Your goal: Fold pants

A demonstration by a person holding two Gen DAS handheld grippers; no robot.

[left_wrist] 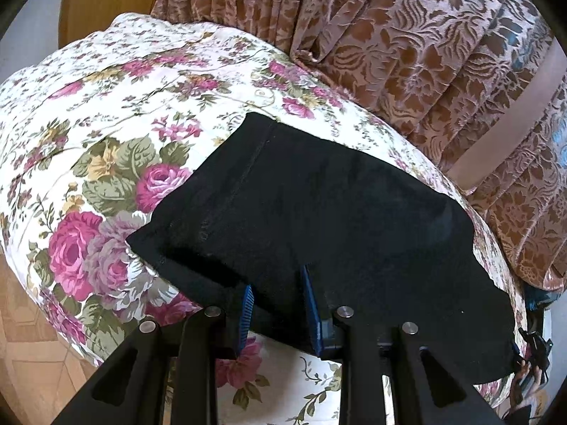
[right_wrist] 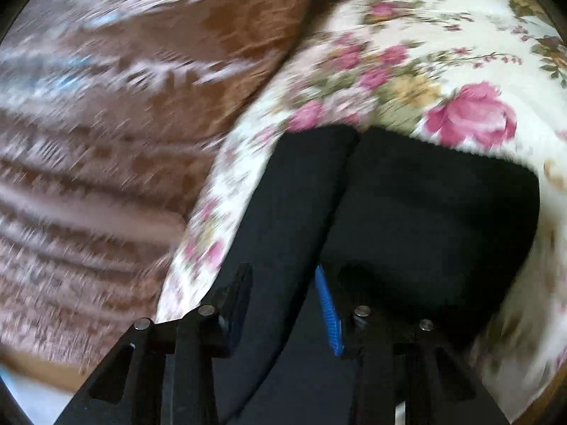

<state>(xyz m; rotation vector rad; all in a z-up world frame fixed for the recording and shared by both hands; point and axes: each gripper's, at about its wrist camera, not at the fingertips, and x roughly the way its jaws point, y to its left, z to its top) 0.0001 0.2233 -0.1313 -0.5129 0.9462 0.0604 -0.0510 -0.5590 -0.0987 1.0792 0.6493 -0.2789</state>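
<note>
On the flower-print bedspread the black pants lie as a compact folded rectangle, a brown patterned curtain hanging just behind. At the near edge, the left gripper is clenched on the fabric, a bunch of cloth pinched between its blue pads. Further right, the right gripper has black cloth between its fingers, but motion blur hides whether the pads press on it. Judging by the tidy shape, a late fold is in hand; the next move calls for both edges carried across together, kept level.
</note>
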